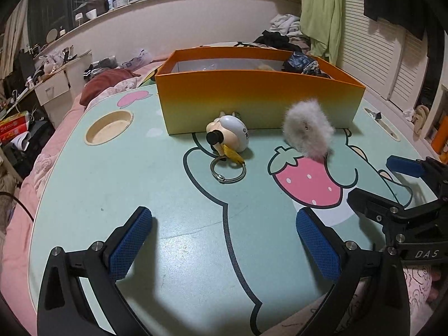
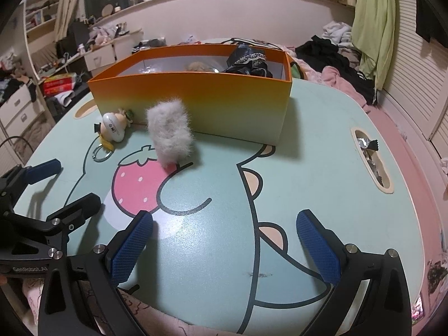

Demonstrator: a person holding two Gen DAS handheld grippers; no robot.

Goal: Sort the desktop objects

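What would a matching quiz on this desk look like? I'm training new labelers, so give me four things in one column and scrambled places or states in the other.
Things:
1. box
2. fluffy toy
3. figurine
4. left claw

Places or states:
A. open, holding nothing
B. on the strawberry's top edge
C. at the desk's far side, with dark cloth inside
D. lying on the desk with a metal ring attached

Pairs: 1-C, 2-B, 3-D, 4-A

Orange box (image 1: pixel 260 106) contents mostly hidden; toy (image 1: pixel 230 135) partly behind ring.
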